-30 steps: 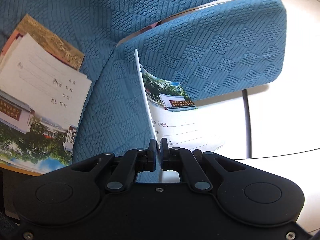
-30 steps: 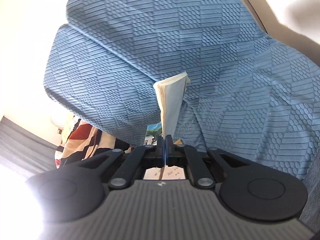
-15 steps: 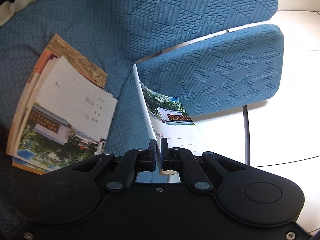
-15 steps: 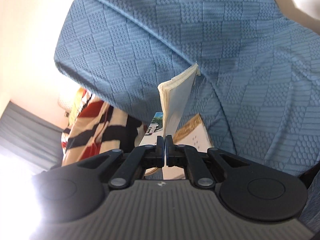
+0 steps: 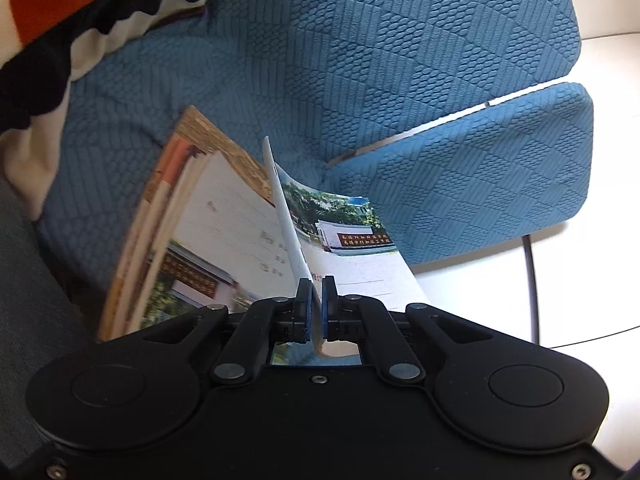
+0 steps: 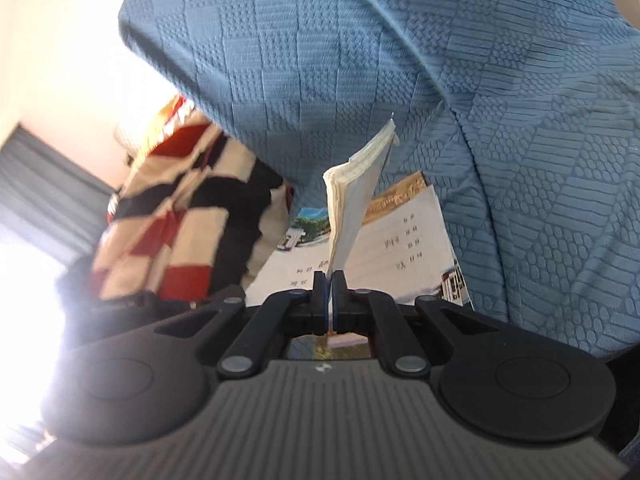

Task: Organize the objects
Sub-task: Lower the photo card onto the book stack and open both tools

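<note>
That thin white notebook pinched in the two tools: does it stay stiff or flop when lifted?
Probably floppy: the thin white notebook curves away from the left tool. Likely light, since only edge pinches hold it, with the right tool at its far side. Its pages fan apart, so they may splay further.

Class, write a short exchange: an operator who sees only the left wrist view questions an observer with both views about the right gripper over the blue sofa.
Operator: My left gripper clamps a booklet beside the stack. Is the right gripper empty?
Observer: No. The right gripper is shut on a second booklet.
Operator: How does that one sit?
Observer: It stands upright on edge, with its cream page edges toward the camera.
</note>
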Available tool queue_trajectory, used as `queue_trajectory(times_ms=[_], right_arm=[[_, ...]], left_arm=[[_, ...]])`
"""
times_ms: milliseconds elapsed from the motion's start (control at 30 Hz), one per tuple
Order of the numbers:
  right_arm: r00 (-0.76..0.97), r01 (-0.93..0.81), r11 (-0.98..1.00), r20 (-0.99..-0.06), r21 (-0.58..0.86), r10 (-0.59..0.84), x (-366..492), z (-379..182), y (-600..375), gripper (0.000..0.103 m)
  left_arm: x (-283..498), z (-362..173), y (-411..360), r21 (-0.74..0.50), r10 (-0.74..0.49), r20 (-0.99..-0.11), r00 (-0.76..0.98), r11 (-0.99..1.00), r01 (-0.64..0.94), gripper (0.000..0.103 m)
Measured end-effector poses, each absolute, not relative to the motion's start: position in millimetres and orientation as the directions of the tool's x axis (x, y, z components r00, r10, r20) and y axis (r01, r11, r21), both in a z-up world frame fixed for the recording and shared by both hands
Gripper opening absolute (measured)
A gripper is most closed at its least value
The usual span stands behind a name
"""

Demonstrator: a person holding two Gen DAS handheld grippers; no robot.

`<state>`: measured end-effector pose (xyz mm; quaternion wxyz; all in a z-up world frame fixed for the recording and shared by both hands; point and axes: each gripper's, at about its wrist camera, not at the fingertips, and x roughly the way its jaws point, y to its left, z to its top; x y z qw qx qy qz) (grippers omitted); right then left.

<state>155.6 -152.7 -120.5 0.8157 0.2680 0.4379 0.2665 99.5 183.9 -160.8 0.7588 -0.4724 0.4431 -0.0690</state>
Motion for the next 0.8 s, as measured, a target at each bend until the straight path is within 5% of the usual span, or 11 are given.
queue_trajectory(times_ms=[733, 800], right_arm=[[0.307, -0.107, 0.717, -0.663, 0.689, 0.683, 144.7, -189.1, -136.5, 0.011], [0.296, -0.095, 0.732, -0.683, 0.675, 0.668, 144.2, -190.9, -136.4, 0.014]], left_arm=[[76.9, -196.1, 181.8, -0.614, -0.375, -0.750, 0.545, 0.700, -0.364, 0.003], [78.0, -196.0, 180.4, -0.598, -0.371, -0.762, 0.531, 0.717, -0.357, 0.011]])
